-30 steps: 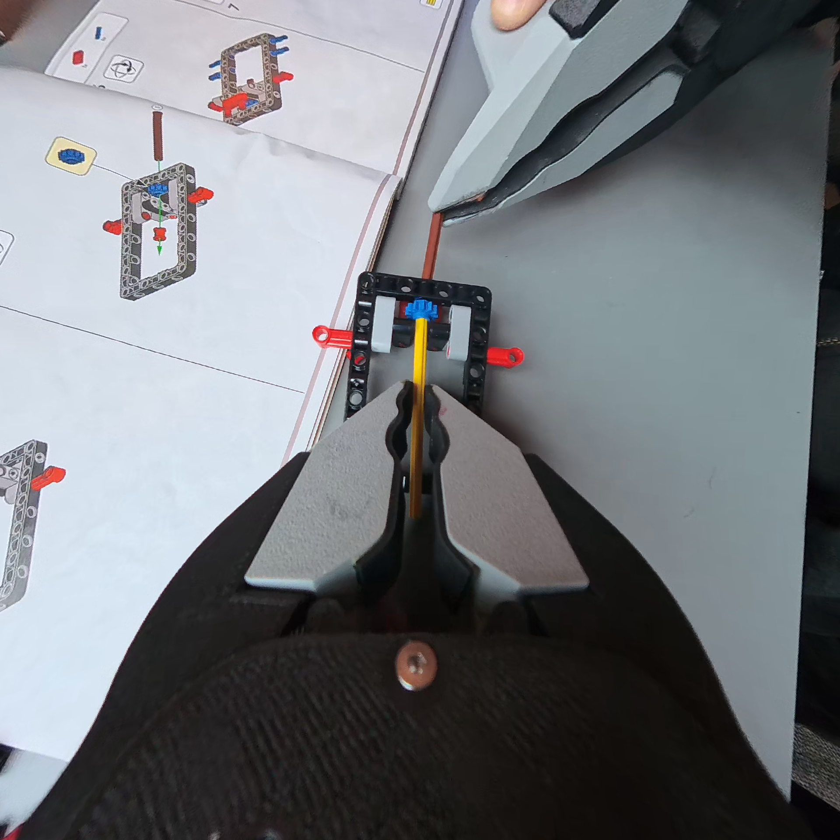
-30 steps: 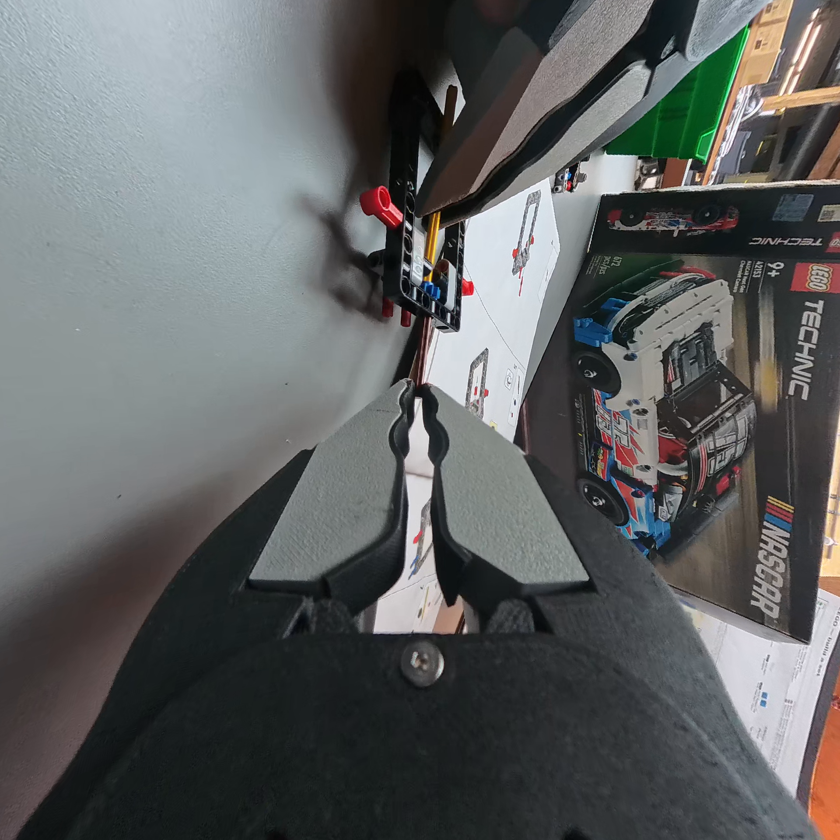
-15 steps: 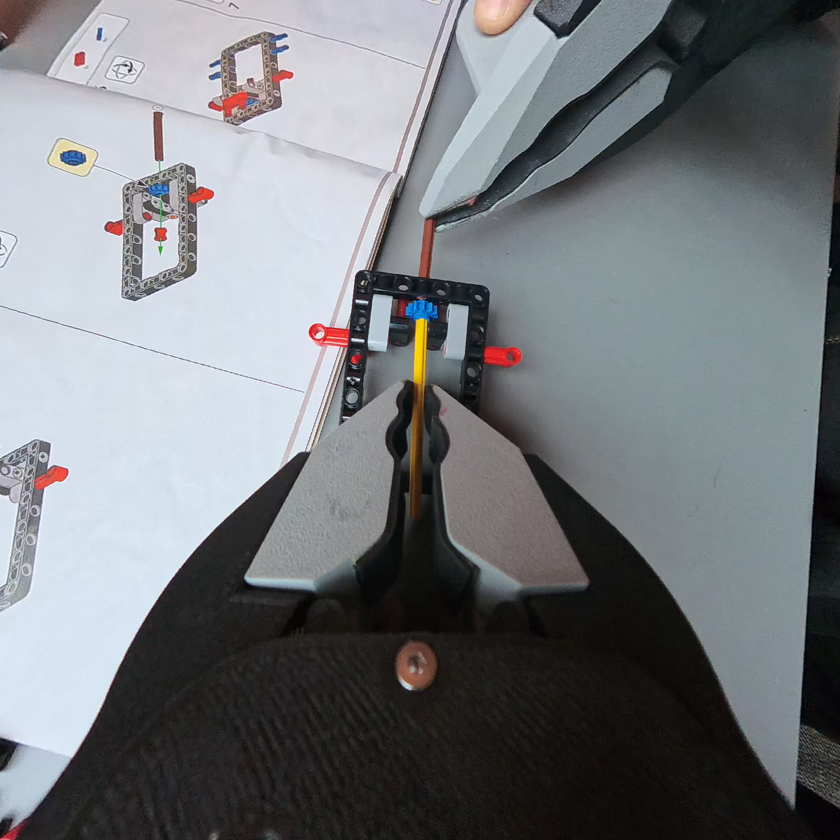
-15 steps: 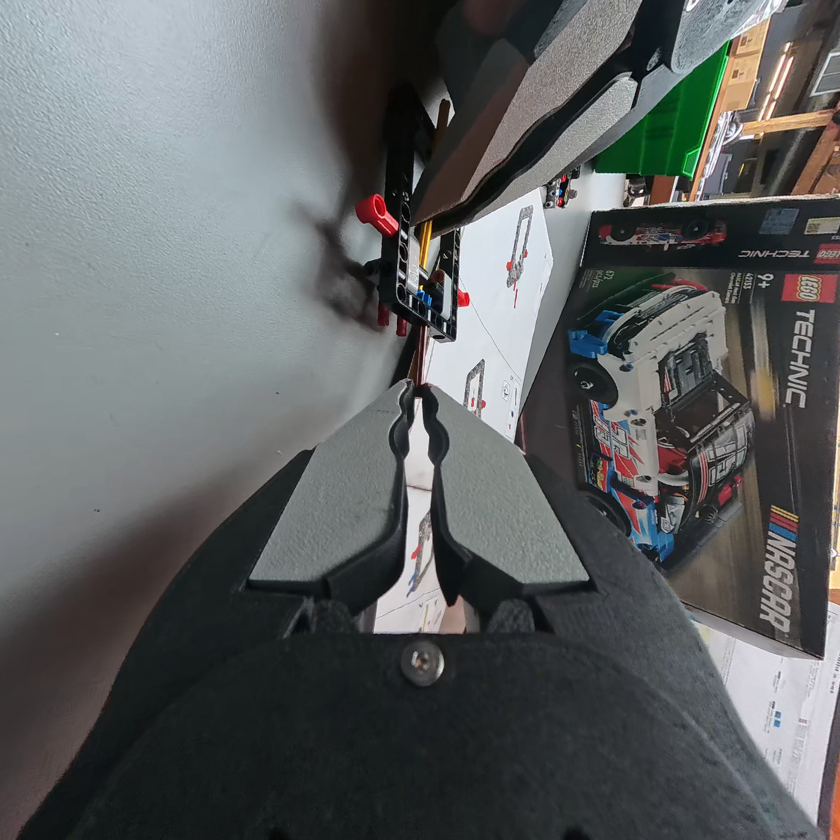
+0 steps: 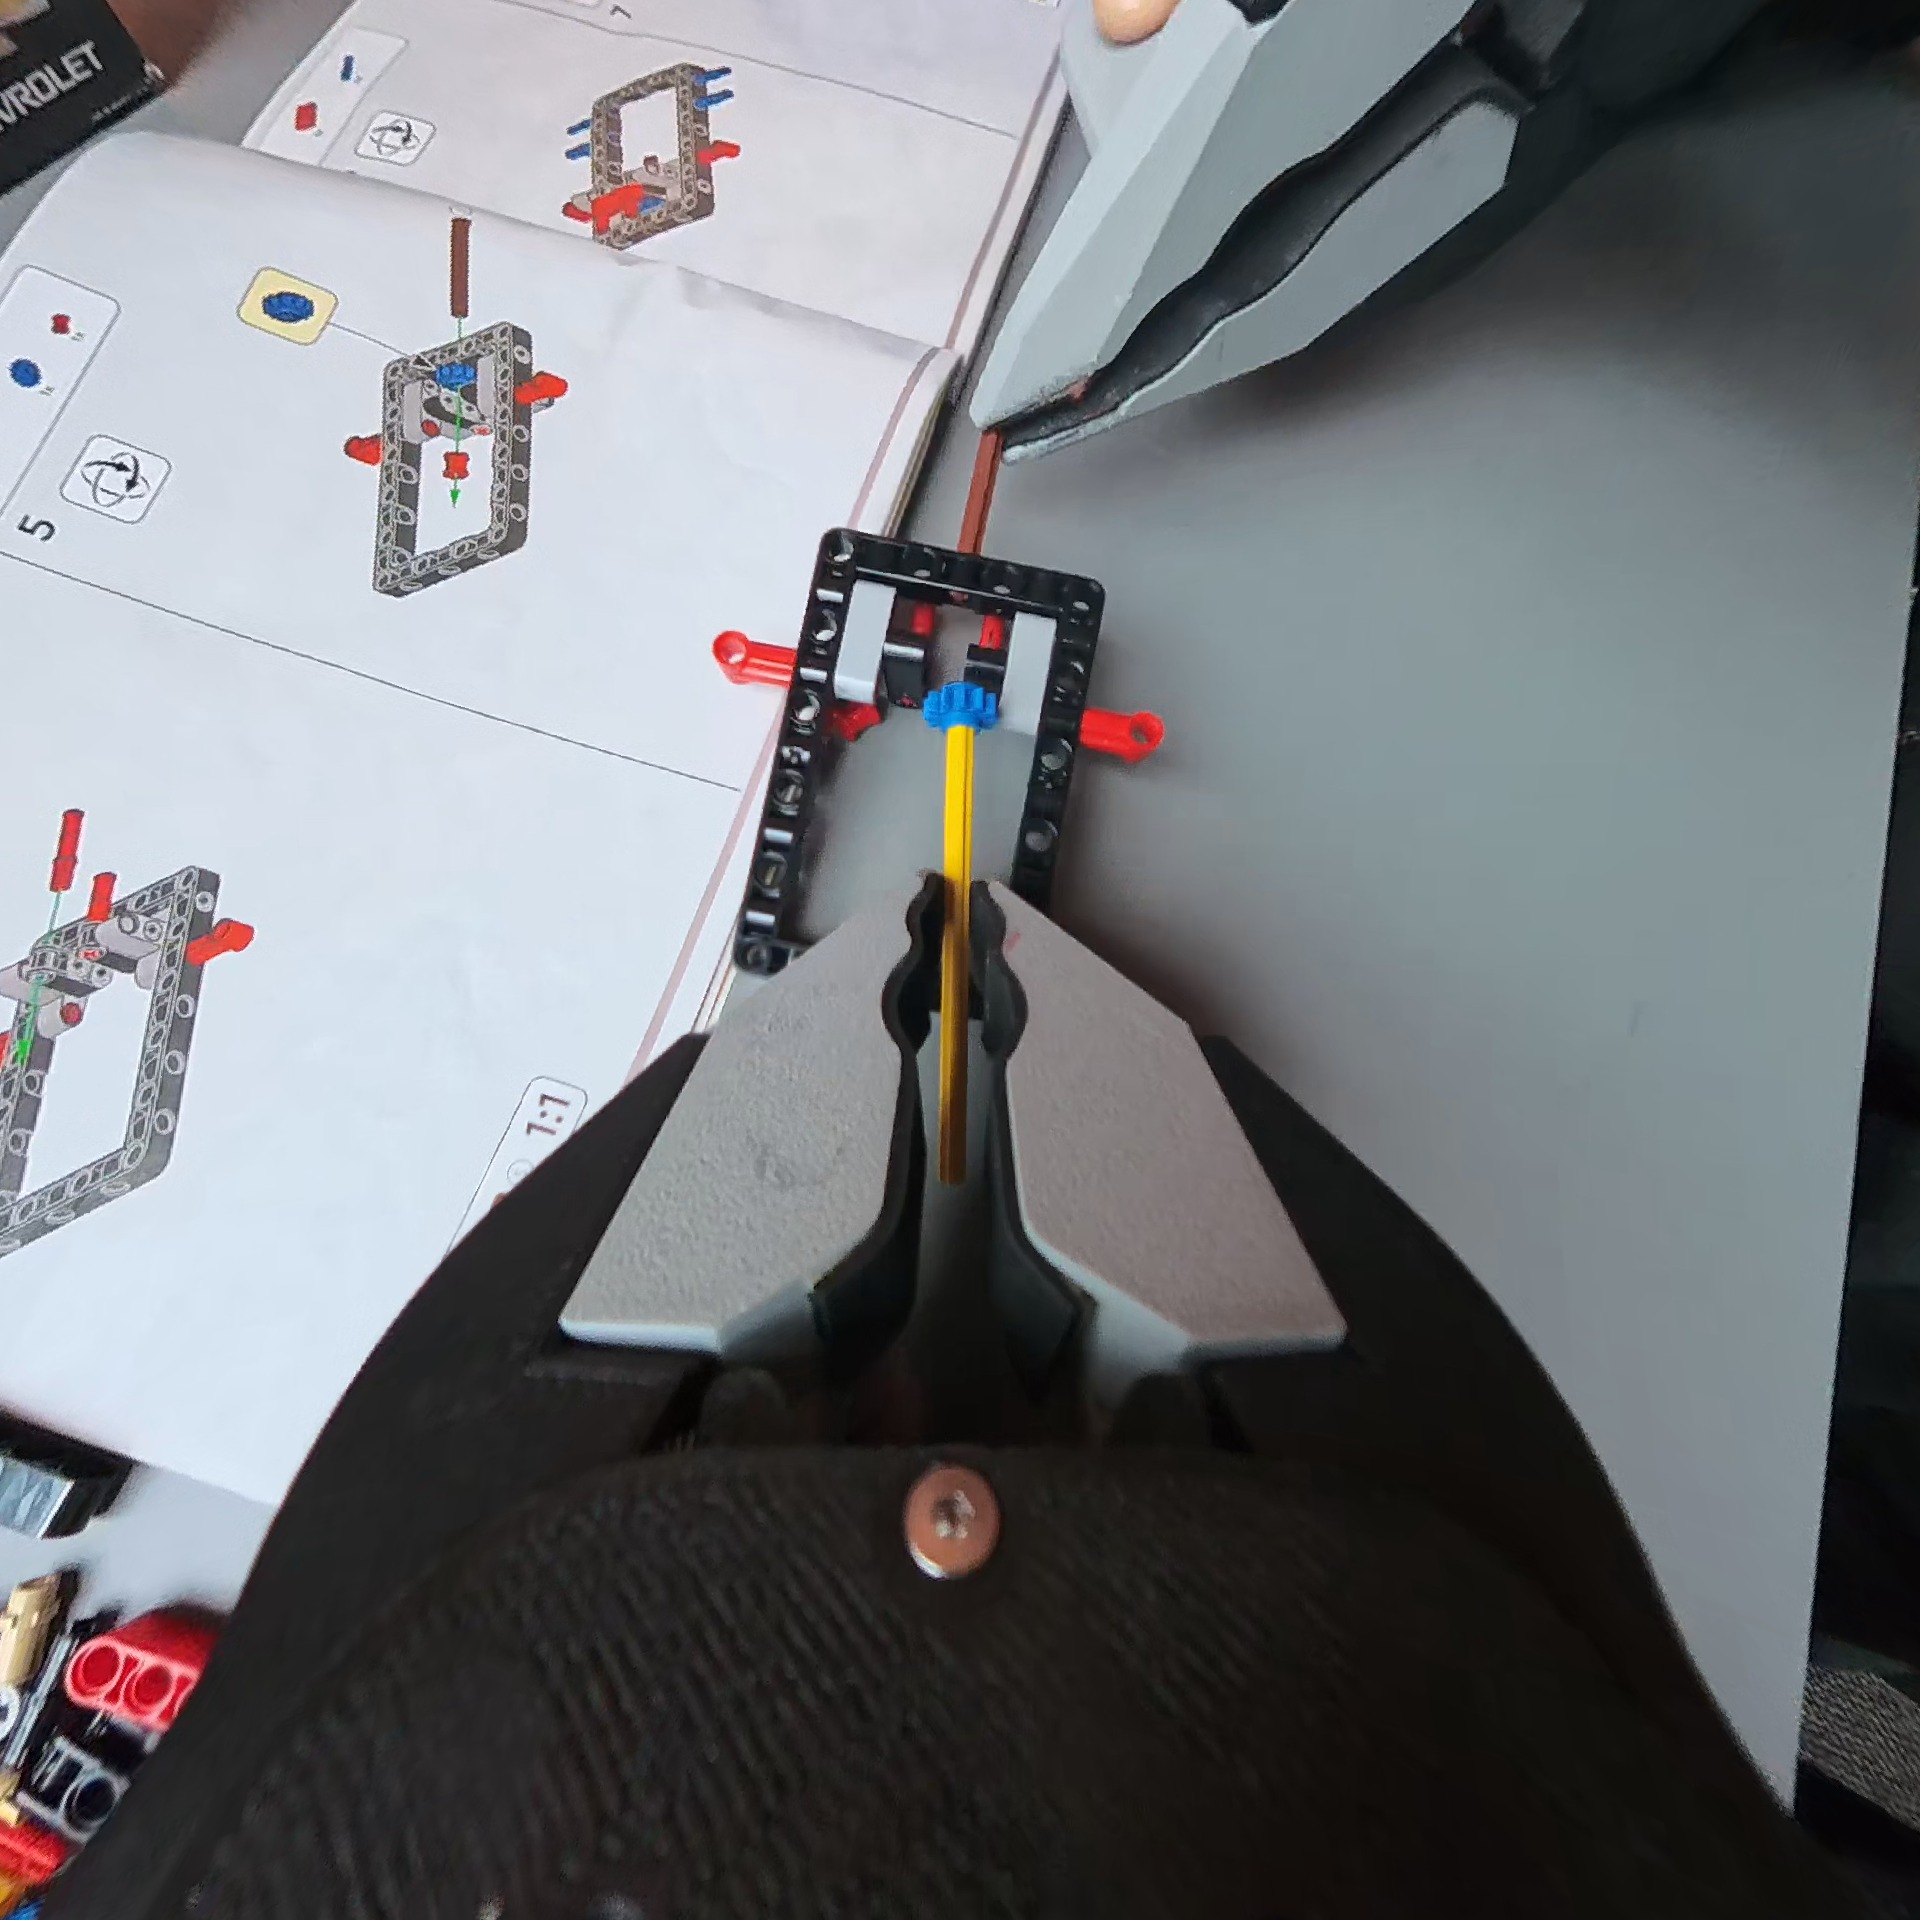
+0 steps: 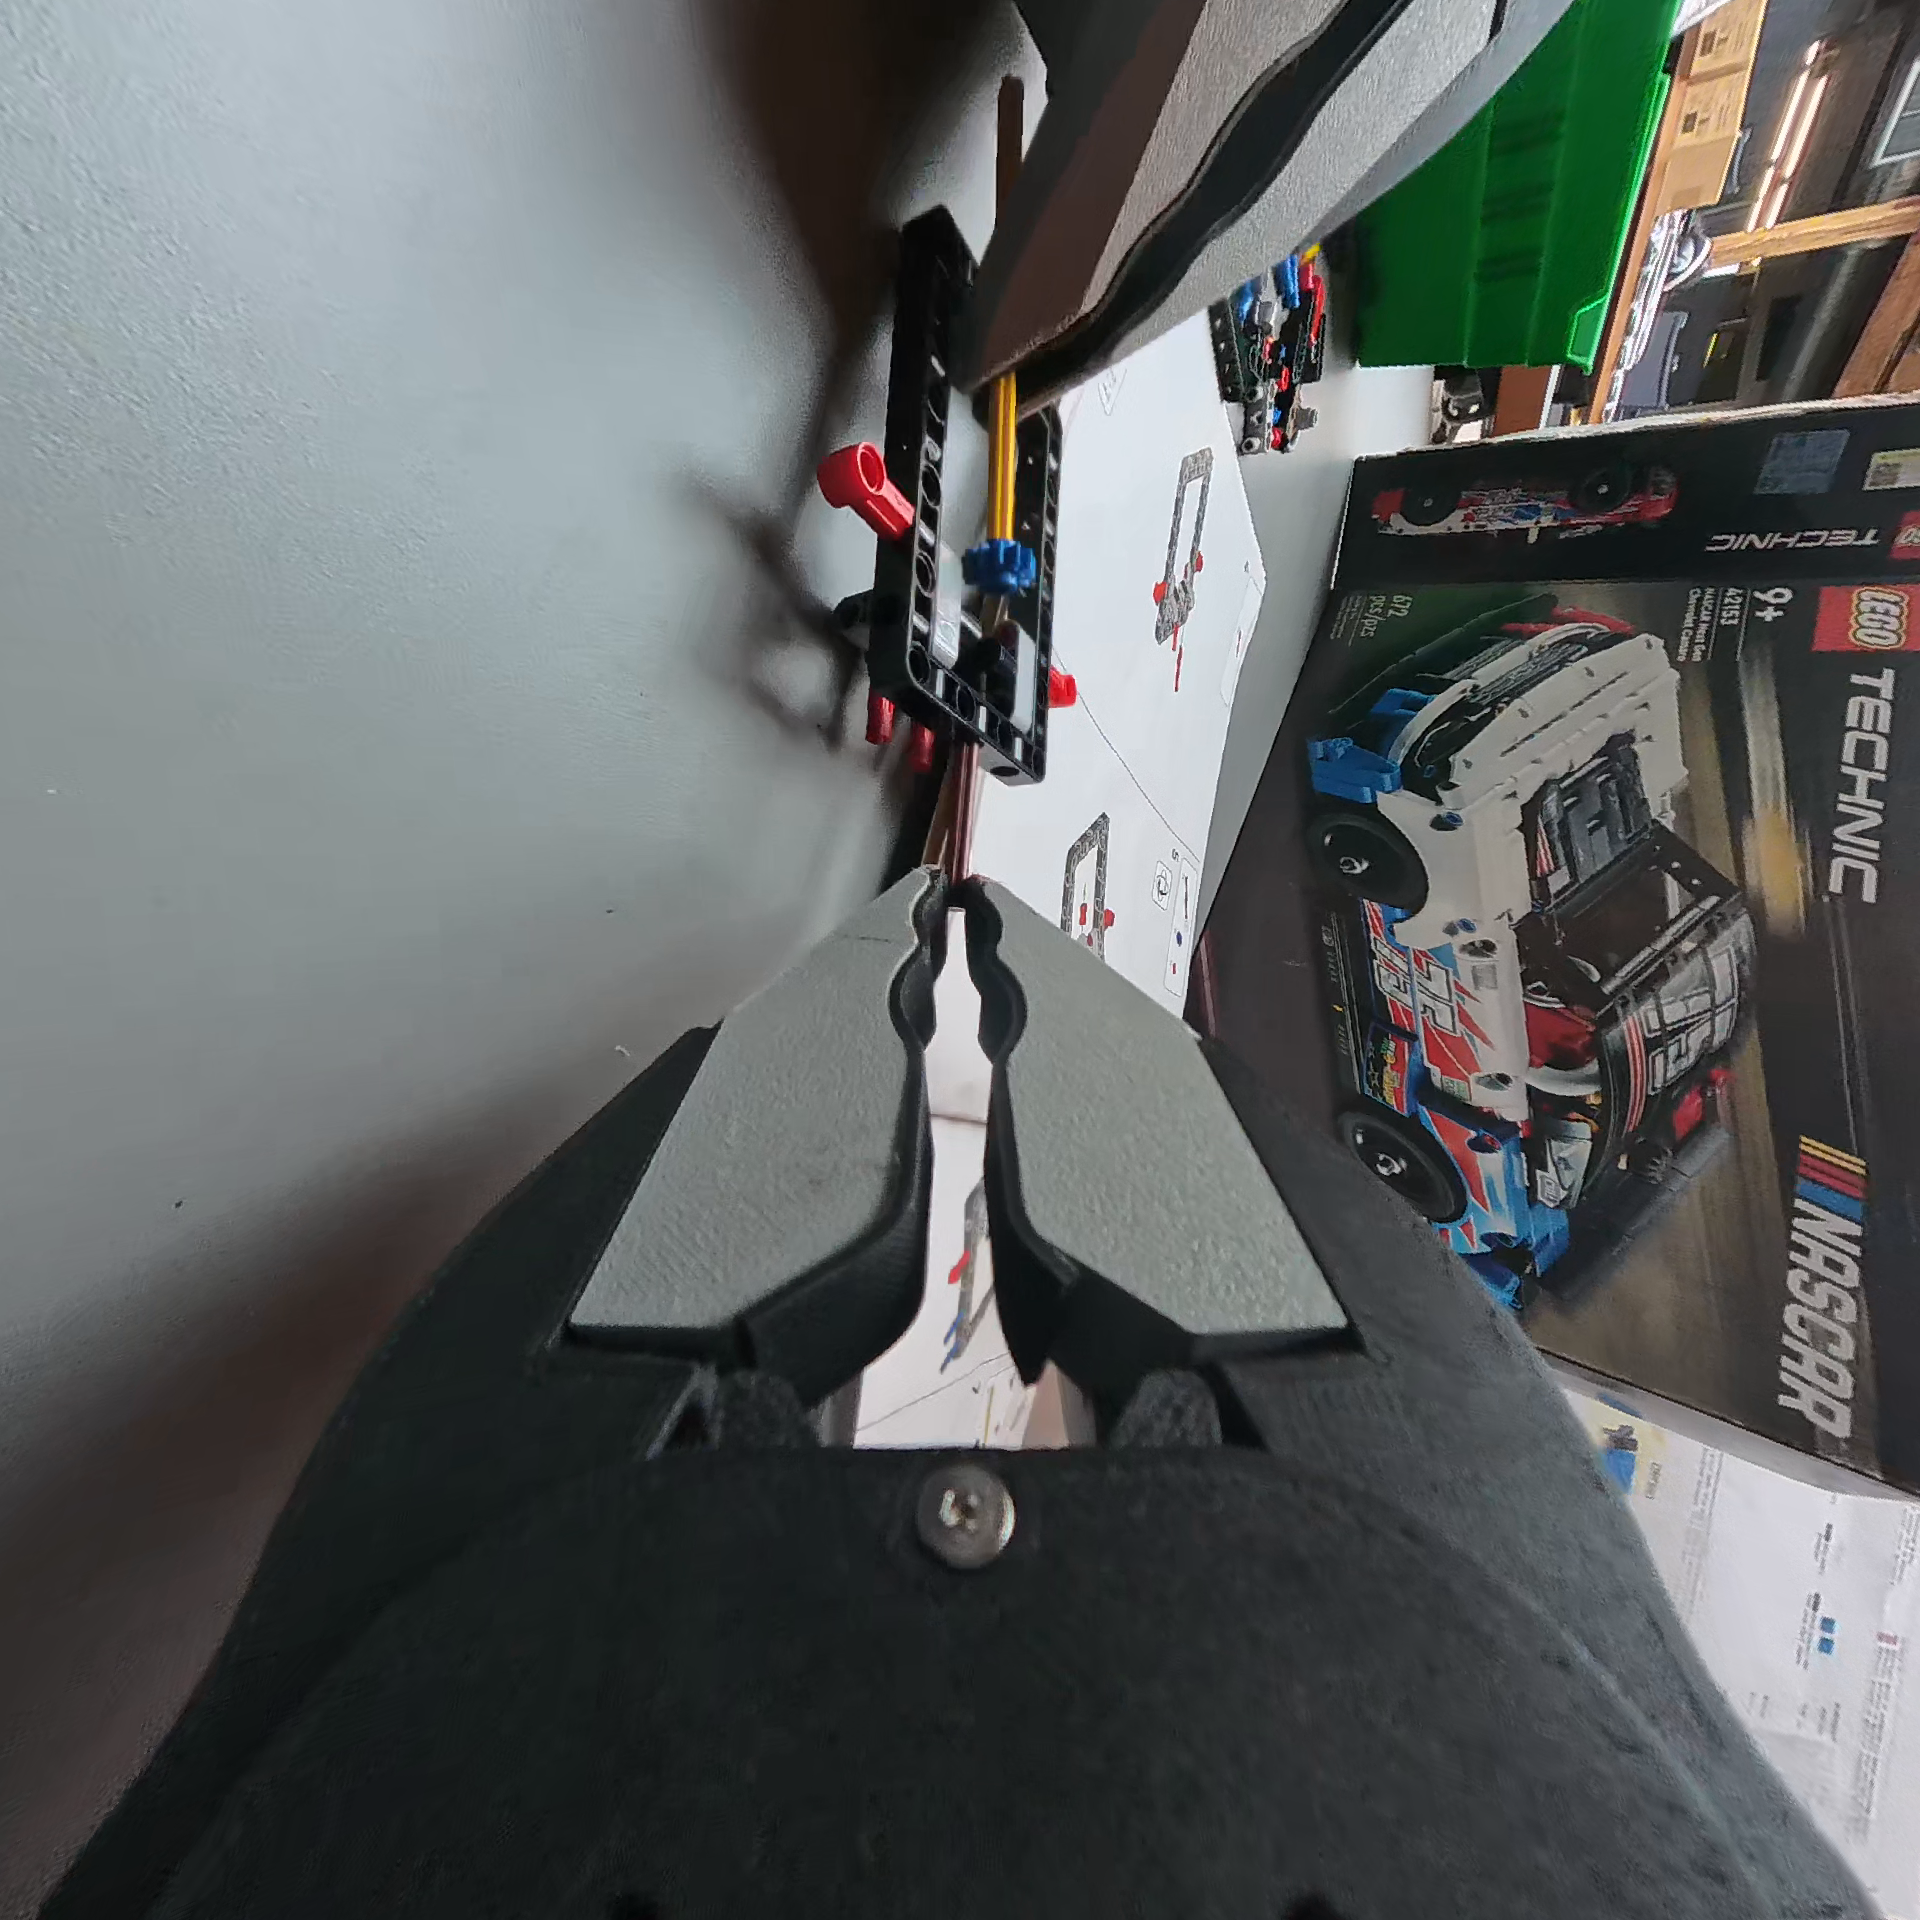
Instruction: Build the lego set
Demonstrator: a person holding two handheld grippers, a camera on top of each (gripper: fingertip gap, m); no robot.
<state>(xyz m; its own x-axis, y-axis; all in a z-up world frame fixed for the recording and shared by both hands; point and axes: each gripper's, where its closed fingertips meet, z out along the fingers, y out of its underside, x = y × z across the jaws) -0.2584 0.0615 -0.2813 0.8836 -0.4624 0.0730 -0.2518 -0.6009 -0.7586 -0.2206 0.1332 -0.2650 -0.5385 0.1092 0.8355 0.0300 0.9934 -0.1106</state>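
Two grippers at work on one small assembly, gray tabletop (image 5: 1455, 935). Left gripper (image 5: 958, 904): jaws pinched on yellow axle (image 5: 956, 831), held lengthwise between the fingers, far end carrying blue gear (image 5: 958, 707). Gear sits inside black rectangular frame (image 5: 1049, 790), just below the two light-gray connectors (image 5: 868, 649) near the frame's far end, apart from the far crossbar. Frame lies flat, its left edge touching/overlapping the open instruction booklet (image 5: 416, 727); red pins (image 5: 1122, 729) stick out from both long sides. Right gripper (image 6: 956, 899): jaws nearly closed, tips nipping brown axle (image 6: 951, 821) at its end (same seen in left wrist view, upper right, tips on the rod). Brown axle runs from those tips into the frame's far end; depth of insertion can't be judged. Fingertip (image 5: 1132, 16) of a person visible at top edge above the right gripper. Set box (image 6: 1621, 935) w/ race-car picture stands beside the booklet. Loose parts (image 5: 94, 1683), red and black, blurred, lower-left corner. Green bin (image 6: 1507, 187) in background beyond table.
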